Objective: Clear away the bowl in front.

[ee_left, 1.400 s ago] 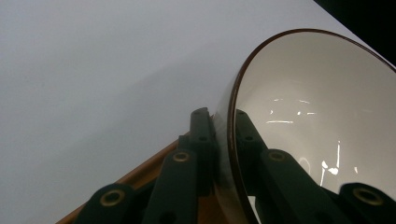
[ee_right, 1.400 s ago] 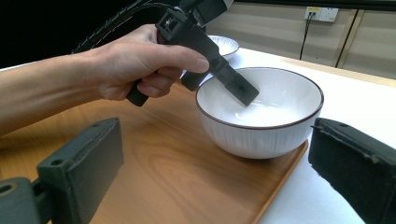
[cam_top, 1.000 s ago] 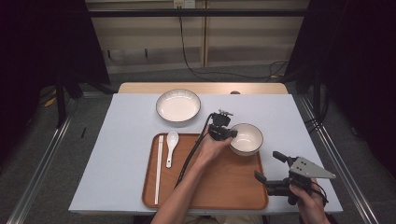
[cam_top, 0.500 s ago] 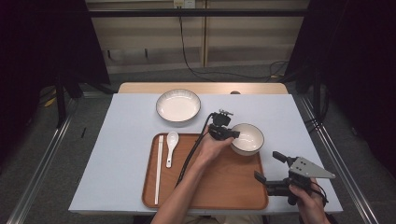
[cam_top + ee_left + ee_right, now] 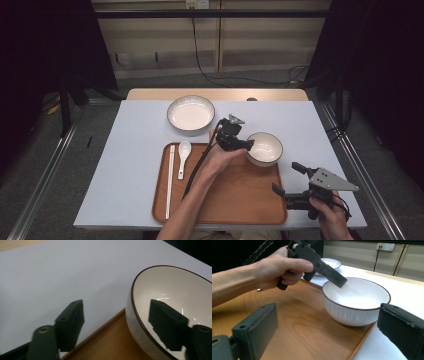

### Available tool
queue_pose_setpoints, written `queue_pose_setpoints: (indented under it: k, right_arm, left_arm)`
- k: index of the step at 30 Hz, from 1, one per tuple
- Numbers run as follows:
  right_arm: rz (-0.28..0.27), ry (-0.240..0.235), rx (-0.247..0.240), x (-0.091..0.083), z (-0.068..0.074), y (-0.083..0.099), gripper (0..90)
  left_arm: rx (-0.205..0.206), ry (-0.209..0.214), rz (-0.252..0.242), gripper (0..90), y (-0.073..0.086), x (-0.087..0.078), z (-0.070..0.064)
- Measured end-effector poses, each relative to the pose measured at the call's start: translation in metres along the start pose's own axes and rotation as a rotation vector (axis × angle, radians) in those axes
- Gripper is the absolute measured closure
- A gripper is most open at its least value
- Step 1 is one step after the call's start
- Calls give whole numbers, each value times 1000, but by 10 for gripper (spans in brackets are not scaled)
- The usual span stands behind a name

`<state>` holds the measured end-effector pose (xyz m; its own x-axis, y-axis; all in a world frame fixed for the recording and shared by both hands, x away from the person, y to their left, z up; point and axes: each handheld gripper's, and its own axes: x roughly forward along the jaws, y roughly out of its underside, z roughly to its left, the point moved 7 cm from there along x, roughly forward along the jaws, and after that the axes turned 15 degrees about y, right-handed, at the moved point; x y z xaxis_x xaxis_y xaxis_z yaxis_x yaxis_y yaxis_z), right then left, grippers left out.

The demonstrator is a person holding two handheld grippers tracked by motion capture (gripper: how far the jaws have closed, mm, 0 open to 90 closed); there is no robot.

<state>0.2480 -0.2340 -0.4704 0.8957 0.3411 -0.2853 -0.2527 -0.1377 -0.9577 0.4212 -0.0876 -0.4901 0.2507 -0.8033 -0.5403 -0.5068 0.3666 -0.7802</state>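
Compared with one second ago, almost nothing has moved: the left tool (image 5: 243,145) stays at the rim of the small bowl (image 5: 264,148), and the bowl sits at the same far right corner of the wooden tray (image 5: 235,200). I judge that the grip is being settled here, not that the bowl is being carried.

In the left gripper view the two jaws stand apart, one inside the bowl (image 5: 175,302) and one outside, over the tray edge and the tabletop (image 5: 62,272), so the rim passes between them. They are not yet closed on it; a clear gap shows on the outer side. The right gripper view shows the inner jaw lowered into the bowl (image 5: 355,302) from its near left side.

The right tool (image 5: 290,181) hovers near the person, to the right of the tray's front corner, with jaws wide apart and nothing between them.

Beyond the left tool lies the large bowl (image 5: 190,114); to its left, a spoon (image 5: 183,156) and chopsticks (image 5: 170,180) on the tray.

Whether the inner jaw touches the bowl's wall is hard to make out, because the hand (image 5: 220,159) covers that part from above.
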Motion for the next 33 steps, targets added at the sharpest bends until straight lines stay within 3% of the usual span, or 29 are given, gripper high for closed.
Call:
queue_pose_setpoints:
  k: [5,8,13,15,16,18,23,25,30,33]
  right_arm:
    - [1,9,0,2,-1,0,29]
    - [1,10,4,2,-2,0,29]
    - [1,13,9,2,-1,0,29]
    - [1,14,9,2,-1,0,29]
    - [2,12,11,2,-1,0,29]
    - [2,14,9,2,-1,0,29]
    - [2,13,3,0,-1,0,29]
    - [0,9,-2,0,-1,0,29]
    - [-3,6,1,0,0,-1,29]
    - [-2,8,-2,0,-1,0,29]
  left_arm:
    - [14,3,-33,148,1,-18,5]
    - [4,-23,-55,47,2,-30,12]
    - [-19,-24,-91,31,4,-50,23]
    - [-50,-5,-101,43,6,-56,30]
    - [-70,-13,-114,51,7,-59,33]
    - [-63,-51,-117,44,10,-65,41]
    - [-93,-51,-141,39,14,-80,53]
    - [-72,-81,-118,43,15,-87,59]
    - [-80,-120,-149,55,14,-98,69]
    - [-63,-149,-136,55,15,-106,77]
